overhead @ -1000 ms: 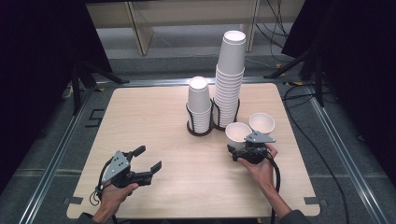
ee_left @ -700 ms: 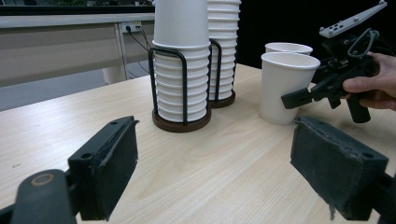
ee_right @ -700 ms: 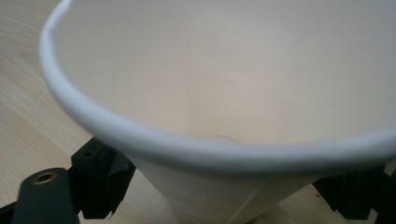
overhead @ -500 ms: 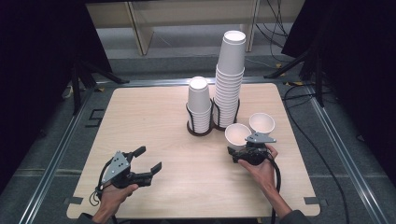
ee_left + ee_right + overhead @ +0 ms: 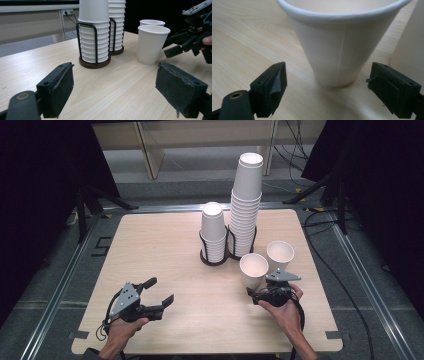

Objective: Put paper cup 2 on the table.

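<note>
1. The near paper cup [image 5: 253,270] stands upright on the worktop [image 5: 165,250], just in front of my right claw [image 5: 256,296] and close beside a second cup [image 5: 280,256].
2. In the right gripper view, that cup [image 5: 339,45] sits between my right claw's jaws, which are spread wide and apart from its wall: released, grasping nothing.
3. Behind the cups, two black wire holders carry stacks: a short stack [image 5: 213,232] and a tall stack [image 5: 245,205].
4. My left claw [image 5: 162,295] rests at the worktop's near left, well apart from the cups, jaws spread and empty.
</note>
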{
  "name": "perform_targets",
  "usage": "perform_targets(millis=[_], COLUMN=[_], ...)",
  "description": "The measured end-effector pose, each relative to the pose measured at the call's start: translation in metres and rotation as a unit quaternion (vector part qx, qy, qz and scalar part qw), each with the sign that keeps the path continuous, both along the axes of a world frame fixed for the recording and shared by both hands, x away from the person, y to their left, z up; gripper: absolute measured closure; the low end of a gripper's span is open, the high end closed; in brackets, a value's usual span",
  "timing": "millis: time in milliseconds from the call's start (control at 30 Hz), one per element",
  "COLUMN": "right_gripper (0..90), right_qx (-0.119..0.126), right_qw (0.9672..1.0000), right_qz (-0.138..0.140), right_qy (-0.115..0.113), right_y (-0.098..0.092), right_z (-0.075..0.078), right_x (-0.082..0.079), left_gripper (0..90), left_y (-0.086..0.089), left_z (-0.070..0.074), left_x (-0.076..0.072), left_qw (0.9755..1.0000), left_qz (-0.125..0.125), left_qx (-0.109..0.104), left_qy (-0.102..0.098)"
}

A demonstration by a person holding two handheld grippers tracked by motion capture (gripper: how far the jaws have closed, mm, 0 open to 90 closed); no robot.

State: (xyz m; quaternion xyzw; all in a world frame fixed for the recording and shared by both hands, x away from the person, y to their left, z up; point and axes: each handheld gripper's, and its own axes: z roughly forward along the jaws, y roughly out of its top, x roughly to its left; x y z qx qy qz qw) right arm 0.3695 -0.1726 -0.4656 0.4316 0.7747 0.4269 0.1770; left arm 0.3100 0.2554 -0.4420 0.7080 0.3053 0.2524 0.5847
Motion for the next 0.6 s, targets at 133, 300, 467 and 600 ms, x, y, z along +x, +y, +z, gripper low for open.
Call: perform_targets(millis=[133, 300, 467, 600], right_gripper=[16.3, 16.9, 16.8, 16.5], right_qx=[0.007, 0.018, 0.024, 0.025], right_qw=[0.9999, 0.9998, 0.9995, 0.9995], right_qz=[-0.008, 0.000, 0.008, 0.007], right_qy=[-0.012, -0.012, -0.020, -0.017], right_y=[0.000, 0.000, -0.004, -0.008], right_z=[0.007, 0.012, 0.015, 0.018], right_x=[-0.014, -0.030, -0.039, -0.046], left_gripper=[14.6, 14.6, 14.6, 14.6], left_y=[-0.002, -0.002, -0.003, -0.004], left_z=[-0.003, -0.002, -0.004, -0.003], left_x=[0.002, 0.000, 0.002, 0.000], left_qw=[0.9999, 1.0000, 0.9999, 0.9999], left_qz=[-0.007, -0.004, -0.010, -0.013], left_qx=[-0.006, 0.008, -0.001, 0.009], left_qy=[-0.005, 0.004, -0.002, 0.005])
